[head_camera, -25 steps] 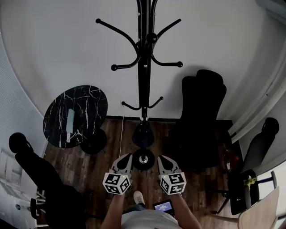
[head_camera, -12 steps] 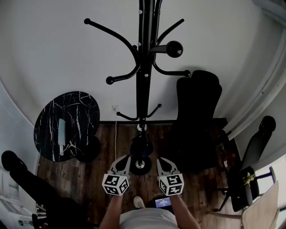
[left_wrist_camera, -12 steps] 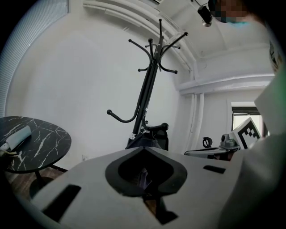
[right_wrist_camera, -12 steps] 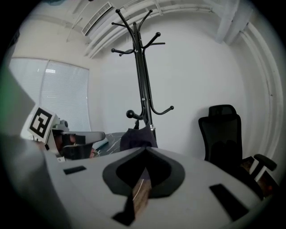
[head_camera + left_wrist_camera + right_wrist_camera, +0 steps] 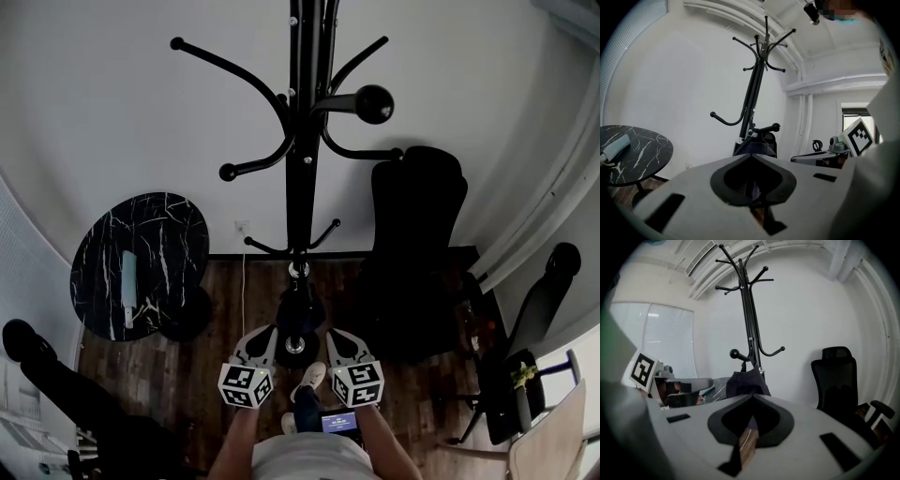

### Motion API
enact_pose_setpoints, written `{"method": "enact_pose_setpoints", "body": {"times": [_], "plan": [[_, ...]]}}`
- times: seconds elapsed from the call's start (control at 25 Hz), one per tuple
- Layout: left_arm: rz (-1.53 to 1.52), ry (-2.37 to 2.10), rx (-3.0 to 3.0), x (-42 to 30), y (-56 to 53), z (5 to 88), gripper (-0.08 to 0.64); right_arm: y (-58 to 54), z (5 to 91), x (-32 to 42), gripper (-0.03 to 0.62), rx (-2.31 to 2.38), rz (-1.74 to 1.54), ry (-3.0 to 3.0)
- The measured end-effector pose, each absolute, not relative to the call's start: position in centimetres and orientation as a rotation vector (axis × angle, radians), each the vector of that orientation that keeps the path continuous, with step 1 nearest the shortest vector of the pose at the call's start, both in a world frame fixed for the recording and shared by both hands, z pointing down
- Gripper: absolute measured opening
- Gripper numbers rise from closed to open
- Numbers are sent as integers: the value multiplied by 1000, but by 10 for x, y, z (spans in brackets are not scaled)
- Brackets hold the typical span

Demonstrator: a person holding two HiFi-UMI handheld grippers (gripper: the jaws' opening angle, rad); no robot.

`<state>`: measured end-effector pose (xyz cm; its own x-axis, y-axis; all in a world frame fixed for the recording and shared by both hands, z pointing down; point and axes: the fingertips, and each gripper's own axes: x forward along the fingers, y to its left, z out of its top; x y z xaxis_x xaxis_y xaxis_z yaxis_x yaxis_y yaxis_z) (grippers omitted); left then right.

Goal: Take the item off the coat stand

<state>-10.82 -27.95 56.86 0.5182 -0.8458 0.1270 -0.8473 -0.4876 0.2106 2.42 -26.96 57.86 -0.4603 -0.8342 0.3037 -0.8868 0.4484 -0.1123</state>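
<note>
The black coat stand [image 5: 299, 150] rises against the white wall, with curved hooks at several heights. A dark item [image 5: 298, 309] hangs low on its pole, under the bottom hooks. My left gripper [image 5: 262, 337] and right gripper [image 5: 336, 339] are side by side just short of the stand's foot, both pointing at it. Neither touches the item. In the left gripper view the gripper [image 5: 752, 157] is shut and empty, with the dark item [image 5: 755, 144] straight beyond it. In the right gripper view the gripper [image 5: 752, 398] is likewise shut, and the item [image 5: 745, 380] hangs ahead by the pole [image 5: 751, 324].
A round black marble table [image 5: 159, 234] stands left of the stand, with a pale object [image 5: 128, 277] on it. A black office chair [image 5: 412, 234] is close on the right. More chairs sit at the far left [image 5: 56, 375] and far right [image 5: 544, 309]. The person's shoe [image 5: 309, 378] is between the grippers.
The view has drawn closer to the stand, so its upper hooks look larger. A foot has stepped forward between the grippers. Both grippers stay shut and level.
</note>
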Motion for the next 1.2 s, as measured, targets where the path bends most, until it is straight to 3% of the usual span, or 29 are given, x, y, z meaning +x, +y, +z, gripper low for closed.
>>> {"method": "enact_pose_setpoints", "body": {"times": [0.44,0.56,0.64,0.76,0.88,1.2], "plan": [[172,-1473,2560,-111,-294,586,23,-286,592,30,16,1495,351,-2434],[187,-1434,2550,-107,-303,594,27,-295,598,26,47,1469,363,-2432],[208,-1408,2550,-103,-308,598,110,-302,600,23,74,1460,362,-2430],[255,-1399,2542,-100,-313,608,161,-311,608,20,125,1444,365,-2407],[275,-1390,2535,-98,-318,614,161,-319,613,18,165,1427,363,-2387],[273,-1368,2513,-97,-333,620,161,-336,621,13,169,1403,347,-2372]]}}
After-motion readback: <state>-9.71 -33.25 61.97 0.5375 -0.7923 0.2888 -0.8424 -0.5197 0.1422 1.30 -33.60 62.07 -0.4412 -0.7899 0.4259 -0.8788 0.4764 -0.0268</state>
